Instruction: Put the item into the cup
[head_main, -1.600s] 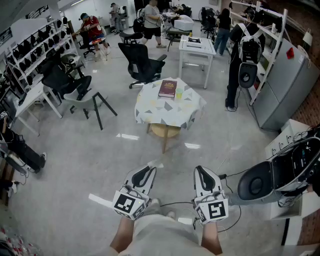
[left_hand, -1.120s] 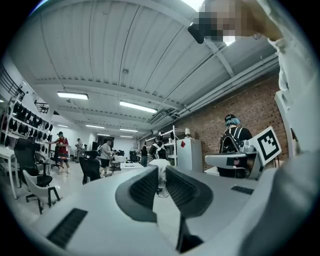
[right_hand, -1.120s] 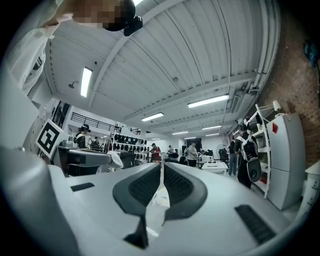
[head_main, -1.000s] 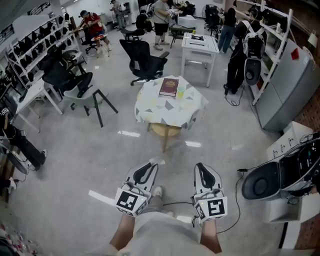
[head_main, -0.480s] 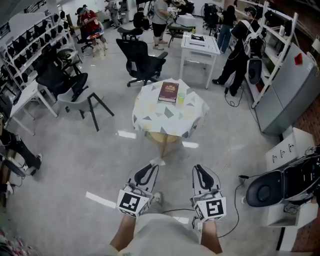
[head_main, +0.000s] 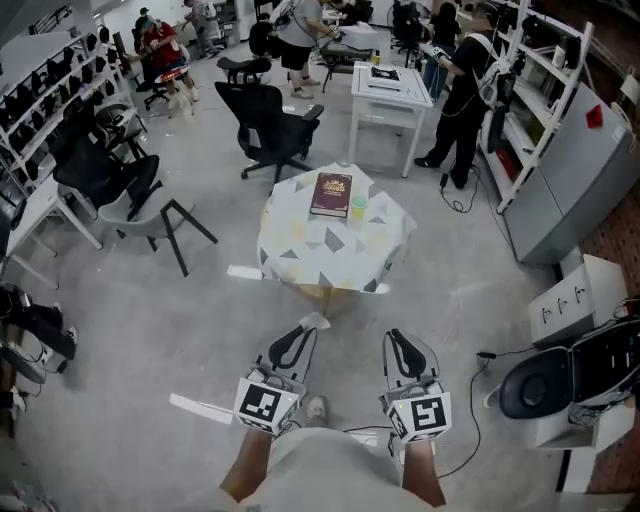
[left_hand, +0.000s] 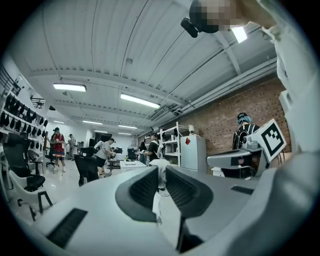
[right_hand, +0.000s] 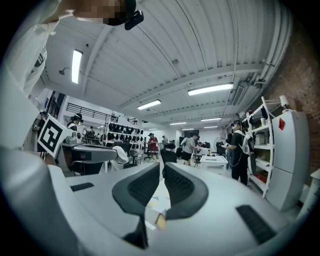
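Observation:
A round table under a patterned cloth (head_main: 330, 255) stands a few steps ahead in the head view. On its far side stands a small pale green cup (head_main: 358, 207), just right of a dark red book (head_main: 331, 194). I cannot make out any smaller item from here. My left gripper (head_main: 304, 331) and right gripper (head_main: 394, 336) are held low and side by side, well short of the table. Both are shut with nothing between the jaws. The left gripper (left_hand: 161, 171) and right gripper (right_hand: 162, 168) point out across the room at people and shelving.
Black office chairs (head_main: 270, 125) and a grey chair (head_main: 135, 210) stand left of and behind the table. A white desk (head_main: 388, 90) with a person (head_main: 470, 80) beside it is behind it. White boxes (head_main: 572, 300) and a black device (head_main: 560, 375) sit right. A cable (head_main: 470, 400) crosses the floor.
The view has moved forward, and the table with the book and cup is now closer. Both grippers keep the same shut pose in front of the body.

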